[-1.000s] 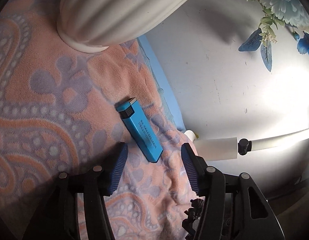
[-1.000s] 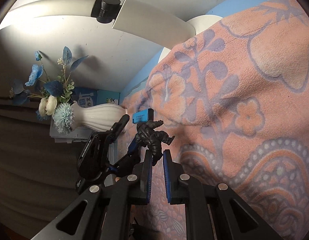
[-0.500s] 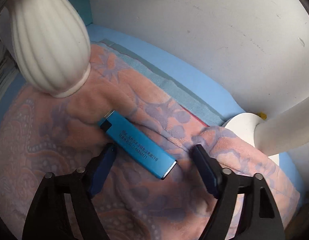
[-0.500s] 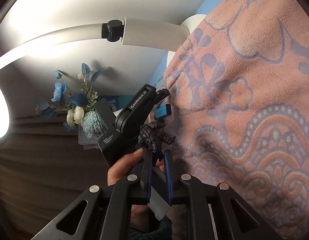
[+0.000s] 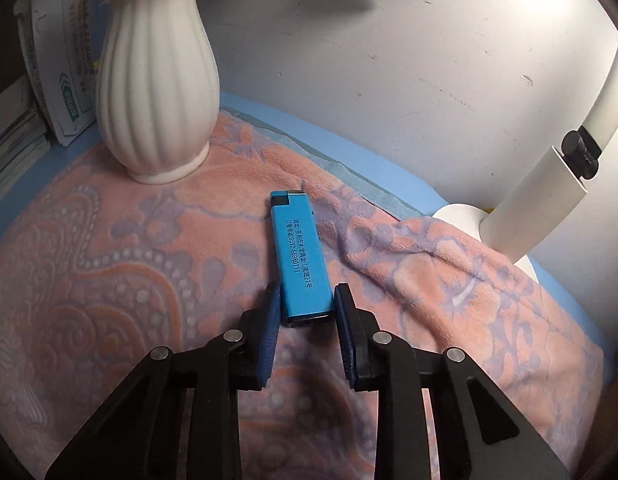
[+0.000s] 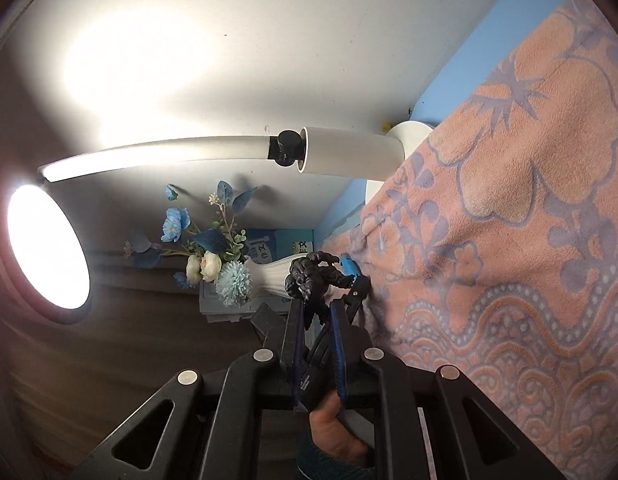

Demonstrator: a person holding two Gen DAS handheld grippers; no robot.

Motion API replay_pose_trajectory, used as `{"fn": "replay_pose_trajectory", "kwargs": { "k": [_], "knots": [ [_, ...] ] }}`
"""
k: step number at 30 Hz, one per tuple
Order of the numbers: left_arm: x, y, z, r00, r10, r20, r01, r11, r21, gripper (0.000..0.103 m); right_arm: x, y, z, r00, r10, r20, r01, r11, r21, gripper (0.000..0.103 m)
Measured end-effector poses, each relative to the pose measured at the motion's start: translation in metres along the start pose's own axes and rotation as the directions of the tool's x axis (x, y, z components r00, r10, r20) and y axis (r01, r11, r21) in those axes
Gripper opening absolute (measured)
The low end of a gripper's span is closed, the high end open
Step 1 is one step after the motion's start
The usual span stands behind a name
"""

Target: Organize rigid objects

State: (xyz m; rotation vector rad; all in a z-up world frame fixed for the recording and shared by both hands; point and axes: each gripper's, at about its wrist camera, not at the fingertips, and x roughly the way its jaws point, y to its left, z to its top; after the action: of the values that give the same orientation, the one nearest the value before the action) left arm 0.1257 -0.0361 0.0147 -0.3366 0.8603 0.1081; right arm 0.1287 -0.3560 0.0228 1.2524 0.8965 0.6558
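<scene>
A blue lighter (image 5: 299,256) lies on the pink patterned blanket (image 5: 109,280), pointing away from me. My left gripper (image 5: 305,304) straddles its near end. Its jaws are closing, and both blue pads touch the lighter's sides. In the right wrist view my right gripper (image 6: 315,308) is shut on a small dark figurine (image 6: 309,280), held in the air beside the blanket. Past the figurine, the lighter (image 6: 349,266) and a tip of the left gripper (image 6: 359,288) show. A hand (image 6: 333,432) holding the left gripper is behind my right fingers.
A white ribbed vase (image 5: 157,80) with blue flowers (image 6: 213,256) stands on the blanket's far left corner, with stacked papers (image 5: 49,60) behind it. A white desk lamp (image 5: 549,200) stands at the right by the wall, its lit head (image 6: 45,248) overhanging.
The left gripper swung round until the lighter lay lengthwise between its jaws, then narrowed onto its near end. The right gripper drew back and up with the figurine.
</scene>
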Motion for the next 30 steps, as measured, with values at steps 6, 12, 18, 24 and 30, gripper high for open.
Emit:
{"fn": "replay_pose_trajectory", "kwargs": {
  "k": [6,12,18,24,30],
  "knots": [
    [-0.089,-0.02,-0.049,0.973,-0.201,0.113,0.19,0.977,0.096,0.012,-0.072,0.063,-0.009,0.981,-0.035,0.191,0.076,0.974,-0.212,0.013],
    [-0.141,-0.149,-0.09,0.901,-0.428,0.074,0.354,0.823,0.445,0.012,-0.178,0.092,-0.048,0.878,-0.124,0.463,0.27,0.926,-0.264,0.013],
    [-0.088,-0.173,-0.116,0.932,-0.32,-0.171,0.359,0.75,0.555,0.059,-0.189,0.059,-0.058,0.835,-0.251,0.489,0.451,0.822,-0.349,0.015],
    [-0.054,-0.16,-0.158,0.866,-0.359,-0.349,0.499,0.674,0.545,0.074,-0.083,-0.005,-0.03,0.721,-0.603,0.341,0.693,0.635,-0.342,0.053],
    [-0.065,-0.175,-0.183,0.865,-0.345,-0.364,0.501,0.599,0.624,0.077,-0.029,-0.016,-0.023,0.498,-0.757,0.423,0.865,0.4,-0.304,0.075]
  ]
}}
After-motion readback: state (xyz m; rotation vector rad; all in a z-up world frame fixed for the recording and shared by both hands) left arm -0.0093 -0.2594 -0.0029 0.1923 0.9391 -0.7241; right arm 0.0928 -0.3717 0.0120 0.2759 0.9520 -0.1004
